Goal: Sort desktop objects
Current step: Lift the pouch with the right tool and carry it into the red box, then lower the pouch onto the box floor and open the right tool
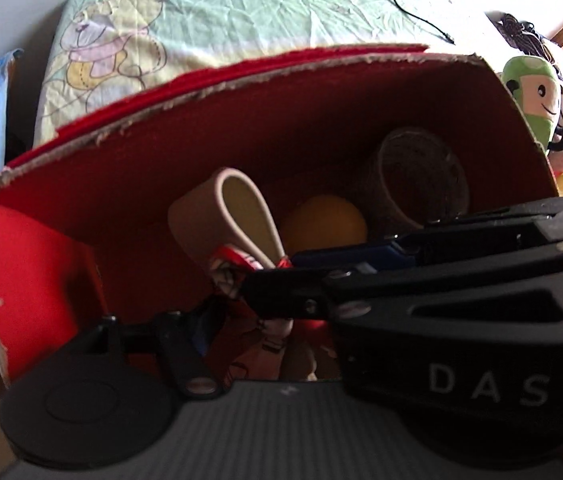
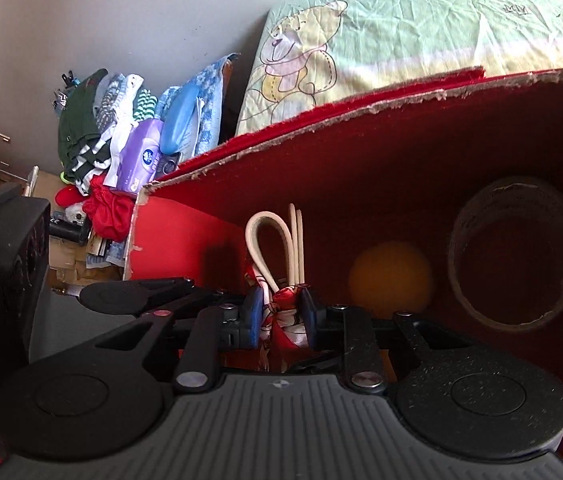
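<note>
Red-and-white wrapped packet point(image 2: 283, 316) sits pinched between the blue pads point(image 2: 255, 312) of the right hand-held gripper point(image 2: 281, 314), low inside the red box point(image 2: 361, 160). Left hand-held gripper point(image 1: 241, 280): I cannot tell its opening. Beyond lie a cream band loop point(image 2: 269, 240), an orange ball point(image 2: 391, 278) and a tape roll point(image 2: 515, 254).
</note>
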